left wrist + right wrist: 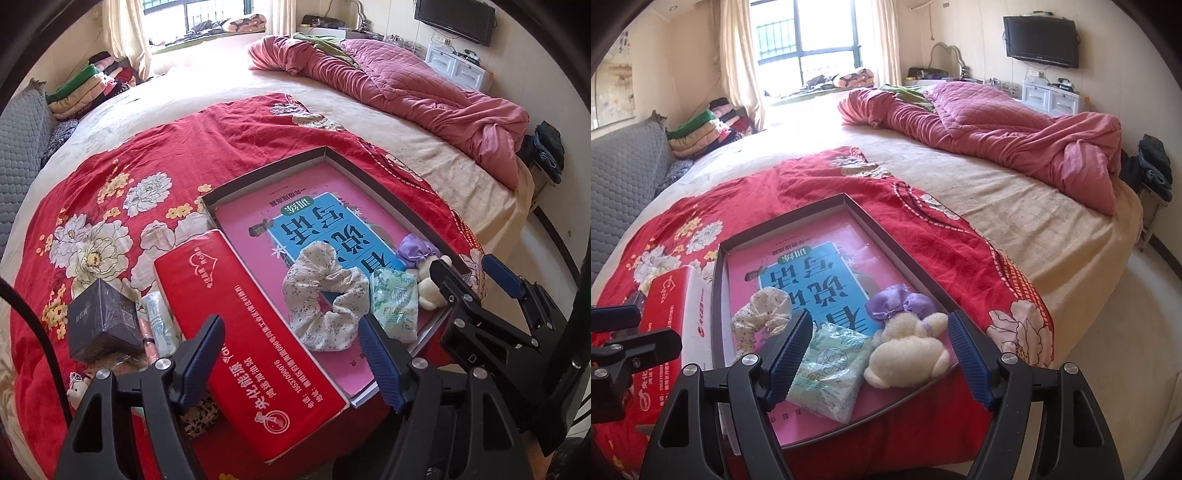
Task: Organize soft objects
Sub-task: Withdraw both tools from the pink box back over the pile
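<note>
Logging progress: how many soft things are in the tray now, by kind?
Scrunchies: 2, floral and purple
Plush toy: 1
Tissue pack: 1
Total: 4, lying in the tray.

The left gripper, black-framed with ribbed blue pads, is held tilted steeply downward, its jaws spread apart with nothing clamped between them. The right gripper, of the same build, is angled downward too, jaws spread wide and nothing gripped.
</note>
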`<state>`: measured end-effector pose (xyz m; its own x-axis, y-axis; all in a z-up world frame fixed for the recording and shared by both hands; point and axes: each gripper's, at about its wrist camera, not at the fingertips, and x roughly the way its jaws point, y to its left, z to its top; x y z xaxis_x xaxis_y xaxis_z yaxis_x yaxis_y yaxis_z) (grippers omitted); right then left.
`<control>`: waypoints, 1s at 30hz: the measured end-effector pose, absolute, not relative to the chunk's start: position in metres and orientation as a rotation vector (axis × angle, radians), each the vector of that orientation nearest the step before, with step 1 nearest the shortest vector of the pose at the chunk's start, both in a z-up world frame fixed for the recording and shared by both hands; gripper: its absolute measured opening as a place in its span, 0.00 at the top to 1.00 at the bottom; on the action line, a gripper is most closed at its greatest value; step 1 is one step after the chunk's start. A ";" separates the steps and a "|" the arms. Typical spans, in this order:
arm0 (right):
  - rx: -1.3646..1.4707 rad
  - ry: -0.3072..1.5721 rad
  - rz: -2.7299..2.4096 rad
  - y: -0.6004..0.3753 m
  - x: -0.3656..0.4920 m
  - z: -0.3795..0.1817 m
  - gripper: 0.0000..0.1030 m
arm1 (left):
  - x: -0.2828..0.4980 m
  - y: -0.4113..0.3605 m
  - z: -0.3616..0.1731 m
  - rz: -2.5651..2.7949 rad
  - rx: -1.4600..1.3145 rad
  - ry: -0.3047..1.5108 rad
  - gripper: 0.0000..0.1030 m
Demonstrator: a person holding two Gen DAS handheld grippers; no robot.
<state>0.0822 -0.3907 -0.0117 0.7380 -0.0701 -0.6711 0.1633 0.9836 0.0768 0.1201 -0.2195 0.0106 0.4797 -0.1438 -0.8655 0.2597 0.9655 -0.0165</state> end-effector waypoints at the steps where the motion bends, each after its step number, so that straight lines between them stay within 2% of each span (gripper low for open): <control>1: 0.124 0.718 -0.128 -0.388 0.081 -0.008 0.26 | 0.118 -0.216 0.011 -0.237 0.125 1.041 0.28; 10: 0.065 0.625 -0.108 -0.365 0.068 0.020 0.25 | 0.102 -0.187 0.014 -0.197 0.098 1.035 0.28; 30: -0.001 0.578 0.053 -0.297 0.046 0.067 0.25 | 0.078 -0.108 0.042 -0.106 0.013 0.990 0.28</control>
<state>0.0465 -0.2973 0.0671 0.8361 0.0499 -0.5464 -0.0502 0.9986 0.0143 0.0784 -0.1076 0.0421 0.5437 -0.0833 -0.8351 0.0951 0.9948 -0.0373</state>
